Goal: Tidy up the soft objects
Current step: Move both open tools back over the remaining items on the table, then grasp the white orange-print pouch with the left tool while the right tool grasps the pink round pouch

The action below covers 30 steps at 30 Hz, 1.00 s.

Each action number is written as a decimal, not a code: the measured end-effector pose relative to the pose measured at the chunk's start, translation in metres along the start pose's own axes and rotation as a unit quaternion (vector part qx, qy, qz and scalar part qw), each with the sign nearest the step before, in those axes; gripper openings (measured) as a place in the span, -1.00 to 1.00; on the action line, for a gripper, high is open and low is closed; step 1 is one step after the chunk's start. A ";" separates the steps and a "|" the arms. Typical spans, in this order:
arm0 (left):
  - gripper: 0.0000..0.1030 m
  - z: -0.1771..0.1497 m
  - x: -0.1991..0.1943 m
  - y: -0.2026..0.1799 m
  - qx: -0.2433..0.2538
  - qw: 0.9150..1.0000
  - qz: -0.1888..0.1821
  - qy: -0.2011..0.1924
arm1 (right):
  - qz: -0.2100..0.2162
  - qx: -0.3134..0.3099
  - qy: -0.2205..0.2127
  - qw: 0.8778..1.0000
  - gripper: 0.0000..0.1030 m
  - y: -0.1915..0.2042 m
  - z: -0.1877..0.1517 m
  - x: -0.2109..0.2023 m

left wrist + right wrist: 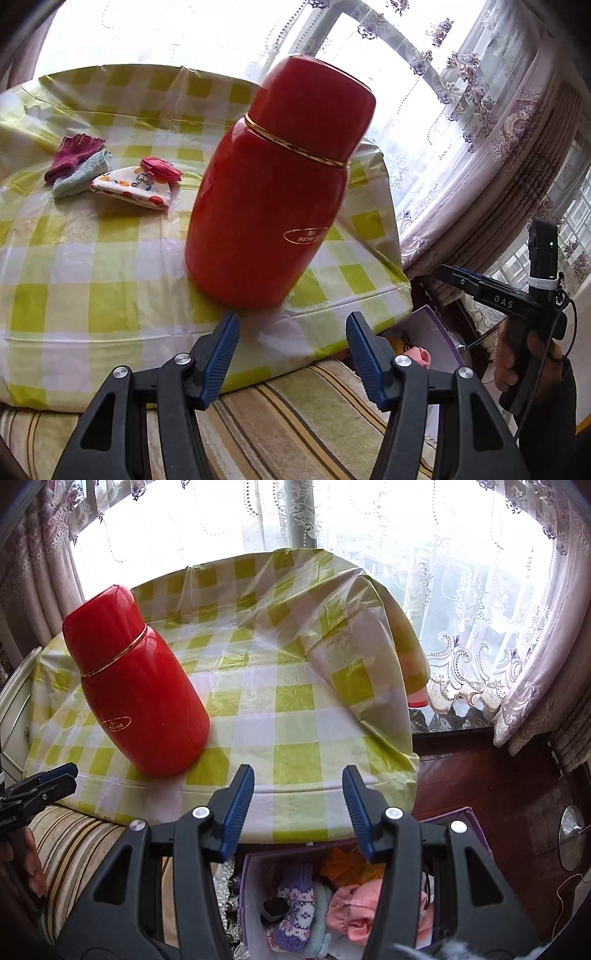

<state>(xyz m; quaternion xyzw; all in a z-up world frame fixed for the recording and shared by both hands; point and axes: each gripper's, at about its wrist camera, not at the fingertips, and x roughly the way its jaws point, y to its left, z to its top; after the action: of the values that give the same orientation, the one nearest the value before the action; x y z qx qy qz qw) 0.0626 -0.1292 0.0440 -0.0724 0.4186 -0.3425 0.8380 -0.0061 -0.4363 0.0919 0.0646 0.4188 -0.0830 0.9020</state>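
Observation:
Several soft things lie together at the table's far left: a magenta knitted glove (74, 153), a pale blue cloth (83, 177), a fruit-print cloth (135, 186) and a pink piece (162, 168). My left gripper (293, 321) hovers open and holds nothing at the table's near edge, just in front of a red flask (273, 188). My right gripper (298, 775) is open too, nothing between its fingers, over the near edge. Below it stands a purple box (476, 823) holding a purple knitted sock (295, 904), pink cloth (354, 904) and an orange piece (347, 864).
The red flask (140, 686) stands upright near the front of the green-and-white checked tablecloth (295, 701). A striped cushion (295, 413) lies under the table's near edge. Lace curtains (461, 627) and a window are behind. A dark wooden floor (498, 775) shows at the right.

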 end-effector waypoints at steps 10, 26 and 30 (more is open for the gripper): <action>0.18 0.068 -0.007 0.101 -0.088 0.993 0.063 -0.035 | 0.044 -0.071 -0.022 0.996 0.36 0.003 0.106 0.062; 0.18 0.124 0.078 0.216 -0.219 0.972 0.086 -0.021 | 0.206 -0.260 0.044 0.943 0.61 0.116 0.243 0.211; 0.18 0.127 0.093 0.225 -0.238 0.968 0.078 -0.019 | 0.270 -0.278 0.081 0.918 0.61 0.150 0.250 0.247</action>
<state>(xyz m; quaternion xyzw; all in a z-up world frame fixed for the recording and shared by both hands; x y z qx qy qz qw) 0.3123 -0.0390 -0.0275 -0.2435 0.4761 -0.1655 0.8286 0.3679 -0.3598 0.0697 -0.0714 0.4630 0.2888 0.8349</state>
